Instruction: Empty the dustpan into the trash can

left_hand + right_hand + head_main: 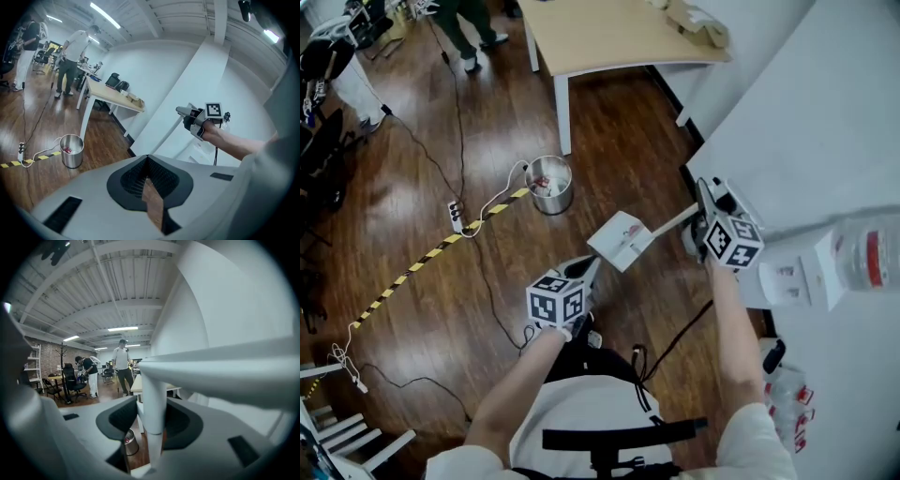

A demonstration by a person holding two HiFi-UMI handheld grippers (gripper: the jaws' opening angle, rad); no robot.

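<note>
Your right hand-held gripper [153,420] pinches the dustpan [621,241] by its thin handle [673,221], holding it in the air short of the trash can [549,184]. Treat it as light, stiff and smooth: it may swivel, so grip the handle firmly. Your left hand-held gripper [147,161] is pressed together and empty.

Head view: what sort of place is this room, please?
Probably an open office or lab workspace: a desk stands on a wood floor, a power strip lies there, and an office chair stands under strip lights.
</note>
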